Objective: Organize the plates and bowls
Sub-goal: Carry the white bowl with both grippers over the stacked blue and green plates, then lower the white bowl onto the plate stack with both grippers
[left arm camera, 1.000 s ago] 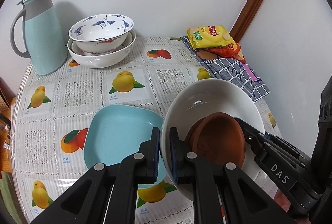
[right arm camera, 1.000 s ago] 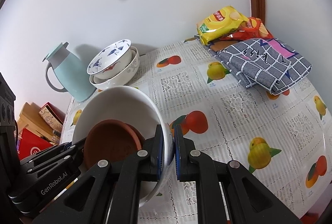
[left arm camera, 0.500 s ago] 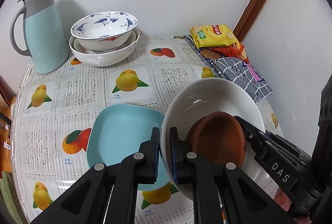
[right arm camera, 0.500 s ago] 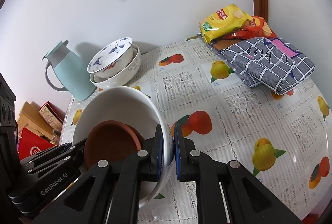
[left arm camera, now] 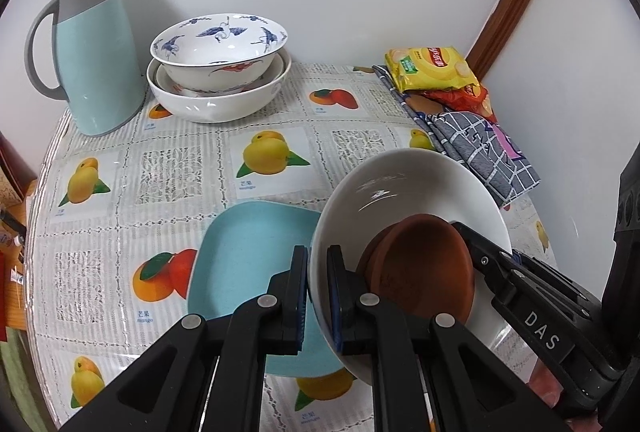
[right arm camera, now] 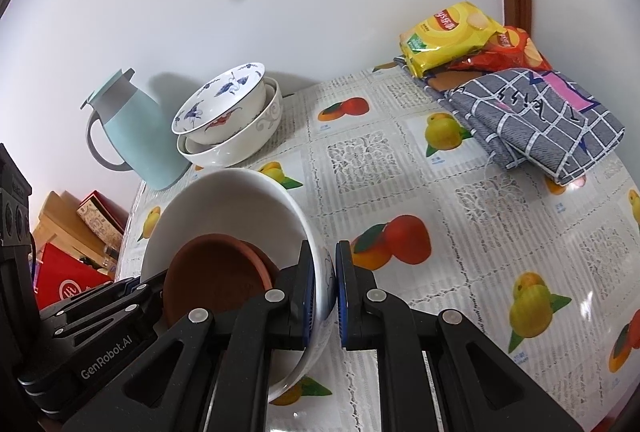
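A large white bowl (left arm camera: 400, 184) hangs tilted above the table with a brown clay saucer (left arm camera: 420, 264) lying inside it. My left gripper (left arm camera: 318, 260) is shut on its left rim. In the right wrist view my right gripper (right arm camera: 324, 264) is shut on the opposite rim of the same white bowl (right arm camera: 224, 204), one finger inside and one outside. A light blue square plate (left arm camera: 248, 248) lies on the table below and to the left of the bowl. At the back a blue-patterned bowl (left arm camera: 218, 44) sits nested in a wider white bowl (left arm camera: 224, 100).
A pale blue jug (left arm camera: 92, 52) stands at the back left beside the stacked bowls. Snack bags (right arm camera: 452, 32) and a folded grey checked cloth (right arm camera: 540, 116) lie at the back right. The fruit-print tablecloth (right arm camera: 460, 200) covers a round table; boxes (right arm camera: 68, 232) sit beyond its left edge.
Both grips are unchanged. The held bowl and both cameras have shifted slightly forward and down, so the jug and stacked bowls look a little nearer.
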{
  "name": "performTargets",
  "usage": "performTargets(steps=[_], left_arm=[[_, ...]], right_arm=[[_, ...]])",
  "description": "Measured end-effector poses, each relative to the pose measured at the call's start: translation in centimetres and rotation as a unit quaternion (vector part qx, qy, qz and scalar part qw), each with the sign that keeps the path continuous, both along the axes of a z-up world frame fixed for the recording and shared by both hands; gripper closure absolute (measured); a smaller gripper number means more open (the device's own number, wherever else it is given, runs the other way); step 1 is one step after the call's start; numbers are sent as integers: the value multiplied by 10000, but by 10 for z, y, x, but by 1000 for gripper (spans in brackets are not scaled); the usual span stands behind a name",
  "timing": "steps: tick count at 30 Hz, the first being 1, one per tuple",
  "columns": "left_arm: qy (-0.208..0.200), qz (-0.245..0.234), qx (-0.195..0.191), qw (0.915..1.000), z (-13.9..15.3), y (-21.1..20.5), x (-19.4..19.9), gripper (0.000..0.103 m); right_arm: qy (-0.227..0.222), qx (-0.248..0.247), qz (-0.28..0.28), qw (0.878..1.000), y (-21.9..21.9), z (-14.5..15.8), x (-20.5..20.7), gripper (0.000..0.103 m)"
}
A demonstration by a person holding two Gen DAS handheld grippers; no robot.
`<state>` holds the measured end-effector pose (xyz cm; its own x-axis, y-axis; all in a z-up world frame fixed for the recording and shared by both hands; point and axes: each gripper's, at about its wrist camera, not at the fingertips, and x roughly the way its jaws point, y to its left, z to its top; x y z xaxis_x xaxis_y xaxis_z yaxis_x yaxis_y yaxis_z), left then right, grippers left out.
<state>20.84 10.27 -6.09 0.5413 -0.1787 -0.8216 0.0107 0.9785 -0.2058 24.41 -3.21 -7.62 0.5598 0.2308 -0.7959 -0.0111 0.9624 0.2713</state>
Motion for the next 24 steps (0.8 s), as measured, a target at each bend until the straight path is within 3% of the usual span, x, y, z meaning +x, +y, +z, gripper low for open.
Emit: performTargets(steps=[24], left_arm=[[366,378,65,9986,-38,45,9,93]], right_arm=[[389,74,415,9984,44,-40,25,93]])
